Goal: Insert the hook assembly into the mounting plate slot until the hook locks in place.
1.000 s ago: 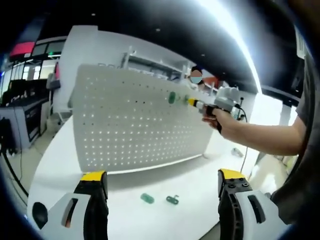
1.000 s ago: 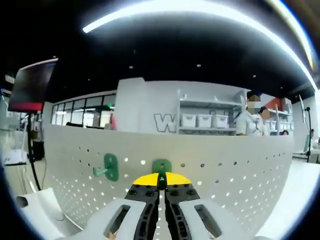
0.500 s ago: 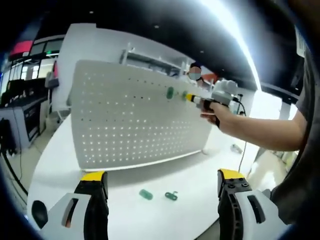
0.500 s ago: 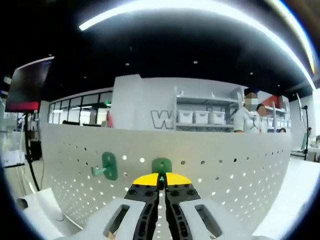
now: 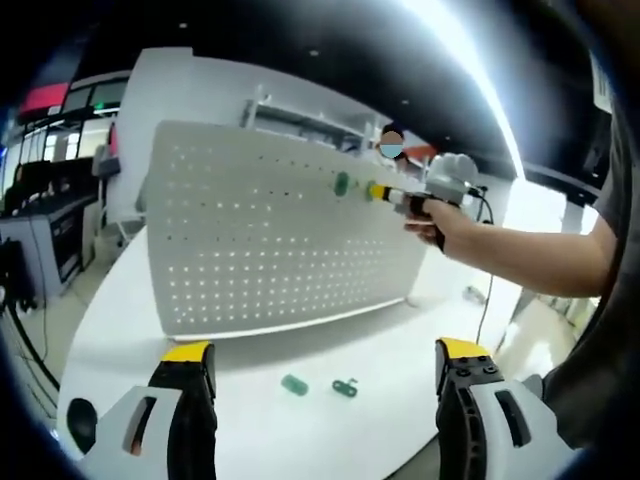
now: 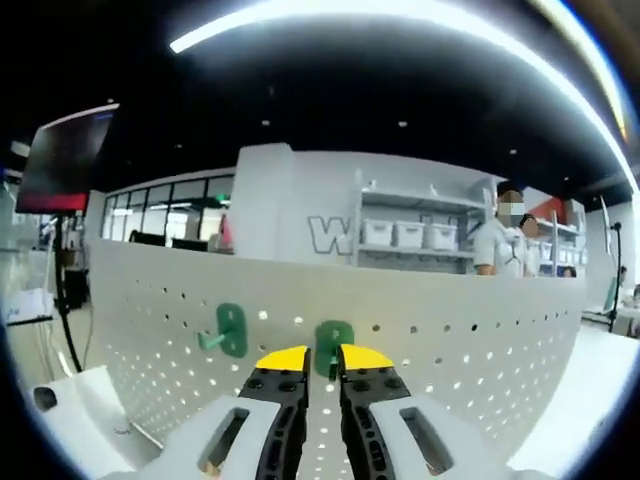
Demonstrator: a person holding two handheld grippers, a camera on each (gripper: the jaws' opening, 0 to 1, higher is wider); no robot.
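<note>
The green hook [image 6: 333,346] sits in the white pegboard [image 6: 470,345], beside a second green hook [image 6: 230,329]. Your right claw [image 6: 322,357] is released, jaws slightly apart just before the hook. Your left claw [image 5: 320,350] gapes wide, empty, above the counter [image 5: 250,420] near two loose green pieces [image 5: 294,384].

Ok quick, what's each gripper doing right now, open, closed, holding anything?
Left gripper: open, holding nothing.
Right gripper: jaws slightly parted around the green hook on the pegboard; grip cannot be told.
</note>
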